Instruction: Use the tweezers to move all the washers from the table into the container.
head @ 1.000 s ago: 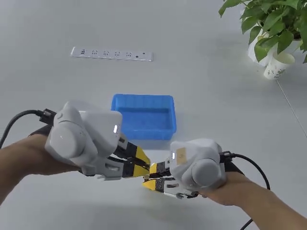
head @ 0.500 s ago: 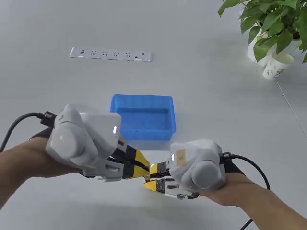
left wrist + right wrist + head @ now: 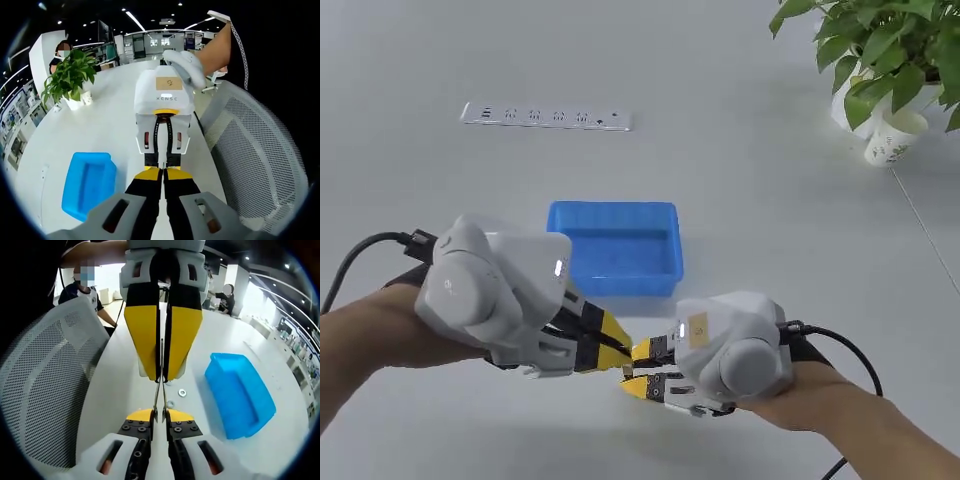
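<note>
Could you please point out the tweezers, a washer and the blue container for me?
tweezers [image 3: 158, 395]: right gripper view, on the bare metal shank.
washer [image 3: 179, 392]: right gripper view, on the ring's left side.
blue container [image 3: 620, 284]: head view, on the near wall.

Container [image 3: 613, 248] is blue, table [image 3: 770, 220] pale grey. My left gripper [image 3: 163, 175] and right gripper [image 3: 160, 416]: white shells, yellow-black jaws. Tweezers [image 3: 161, 365] and washers [image 3: 182, 392] beside container: silver. Beyond container: white power strip [image 3: 545, 116], green plant [image 3: 880, 50].
</note>
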A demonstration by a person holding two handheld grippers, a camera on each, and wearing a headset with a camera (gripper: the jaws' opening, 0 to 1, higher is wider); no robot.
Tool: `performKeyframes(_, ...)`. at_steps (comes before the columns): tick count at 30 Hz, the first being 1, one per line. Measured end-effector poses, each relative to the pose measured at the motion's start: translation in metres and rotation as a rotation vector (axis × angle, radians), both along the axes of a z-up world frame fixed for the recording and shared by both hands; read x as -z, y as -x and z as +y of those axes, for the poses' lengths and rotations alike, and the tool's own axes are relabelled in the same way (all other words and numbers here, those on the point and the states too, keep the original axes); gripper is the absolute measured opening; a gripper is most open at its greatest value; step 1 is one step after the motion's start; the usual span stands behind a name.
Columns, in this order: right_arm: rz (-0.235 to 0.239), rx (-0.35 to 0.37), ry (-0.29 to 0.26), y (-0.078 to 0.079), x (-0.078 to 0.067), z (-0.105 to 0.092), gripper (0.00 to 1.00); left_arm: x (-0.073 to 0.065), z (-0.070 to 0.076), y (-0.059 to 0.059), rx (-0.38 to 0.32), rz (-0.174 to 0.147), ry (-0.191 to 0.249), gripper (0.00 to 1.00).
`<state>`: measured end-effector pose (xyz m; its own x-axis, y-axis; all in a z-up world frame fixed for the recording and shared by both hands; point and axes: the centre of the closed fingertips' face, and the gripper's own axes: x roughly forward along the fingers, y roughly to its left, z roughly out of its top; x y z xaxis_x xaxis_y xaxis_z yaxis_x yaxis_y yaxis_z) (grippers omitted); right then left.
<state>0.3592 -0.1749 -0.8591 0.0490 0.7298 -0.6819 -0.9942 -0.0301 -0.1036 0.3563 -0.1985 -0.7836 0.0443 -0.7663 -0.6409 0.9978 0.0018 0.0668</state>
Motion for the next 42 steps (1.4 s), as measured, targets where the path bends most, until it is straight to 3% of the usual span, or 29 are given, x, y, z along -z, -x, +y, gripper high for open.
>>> performKeyframes(42, 0.005, 0.093, 0.002, -0.026, 0.008, -0.021, 0.11, 0.009, -0.023, -0.027, 0.046, 0.013, -0.006, 0.05)
